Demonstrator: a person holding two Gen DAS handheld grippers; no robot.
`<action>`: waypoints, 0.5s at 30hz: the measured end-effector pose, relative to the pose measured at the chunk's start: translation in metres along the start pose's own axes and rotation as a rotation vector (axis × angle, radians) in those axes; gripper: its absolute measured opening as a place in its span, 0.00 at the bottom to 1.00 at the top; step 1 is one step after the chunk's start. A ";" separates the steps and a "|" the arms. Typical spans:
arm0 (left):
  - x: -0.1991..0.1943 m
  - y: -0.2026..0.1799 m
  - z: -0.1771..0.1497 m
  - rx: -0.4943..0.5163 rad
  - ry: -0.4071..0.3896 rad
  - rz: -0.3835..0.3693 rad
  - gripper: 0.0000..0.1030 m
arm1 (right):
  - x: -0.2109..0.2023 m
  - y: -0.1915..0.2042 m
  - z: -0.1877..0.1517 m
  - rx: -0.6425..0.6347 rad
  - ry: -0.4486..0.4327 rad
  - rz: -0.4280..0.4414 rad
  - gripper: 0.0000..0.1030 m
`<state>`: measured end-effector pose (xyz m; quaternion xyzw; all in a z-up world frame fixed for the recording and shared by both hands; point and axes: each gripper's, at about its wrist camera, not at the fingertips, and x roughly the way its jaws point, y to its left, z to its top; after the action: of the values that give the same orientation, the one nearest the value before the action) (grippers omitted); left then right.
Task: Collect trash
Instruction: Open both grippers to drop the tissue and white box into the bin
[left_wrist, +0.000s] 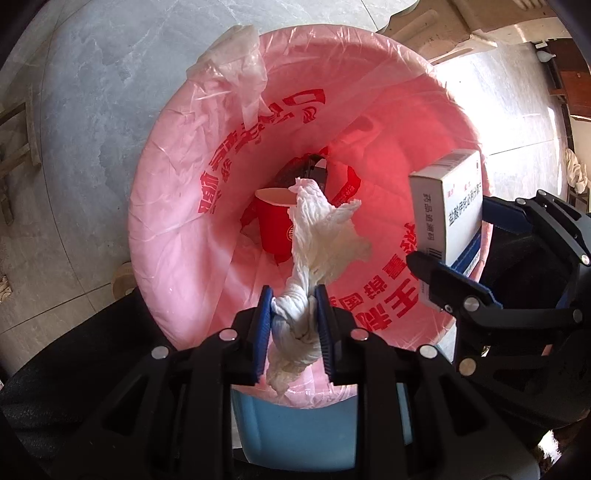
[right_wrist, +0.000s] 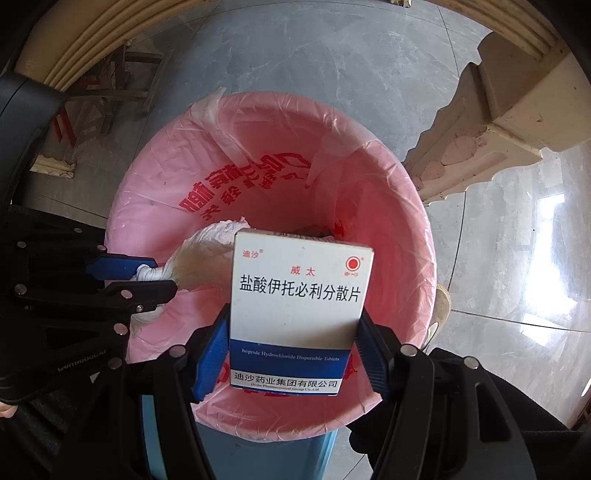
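A blue trash bin lined with a pink plastic bag (left_wrist: 177, 206) stands on the floor below both grippers; it also shows in the right wrist view (right_wrist: 147, 206). A red paper cup (left_wrist: 275, 229) lies at its bottom. My left gripper (left_wrist: 293, 325) is shut on a twisted white tissue (left_wrist: 314, 236), held over the bin mouth; the same gripper (right_wrist: 155, 277) and tissue (right_wrist: 207, 254) show in the right wrist view. My right gripper (right_wrist: 291, 350) is shut on a white and blue medicine box (right_wrist: 299, 295), held over the bin's near side; the gripper (left_wrist: 476, 251) and the box (left_wrist: 448, 206) show in the left wrist view.
Grey marble floor (right_wrist: 332, 74) surrounds the bin. A carved beige furniture base (right_wrist: 498, 122) stands to the right of it. Wooden stool legs (left_wrist: 18, 147) and curved beige moulding (right_wrist: 74, 44) are to the left. A bright sunlit patch (left_wrist: 517, 110) lies beyond the bin.
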<state>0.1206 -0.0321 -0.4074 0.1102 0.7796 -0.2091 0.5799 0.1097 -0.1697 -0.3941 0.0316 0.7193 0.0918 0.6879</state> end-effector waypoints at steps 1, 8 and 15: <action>0.001 0.000 0.001 0.001 0.002 0.005 0.23 | 0.002 0.000 0.001 -0.001 0.005 0.001 0.60; 0.002 -0.002 0.006 0.017 -0.005 0.089 0.44 | 0.011 0.002 0.005 0.000 0.025 -0.035 0.71; -0.001 0.004 0.007 -0.002 -0.022 0.100 0.50 | 0.008 -0.003 0.007 0.014 0.012 -0.026 0.74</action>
<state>0.1281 -0.0320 -0.4090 0.1463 0.7670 -0.1802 0.5982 0.1163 -0.1707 -0.4024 0.0266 0.7245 0.0777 0.6844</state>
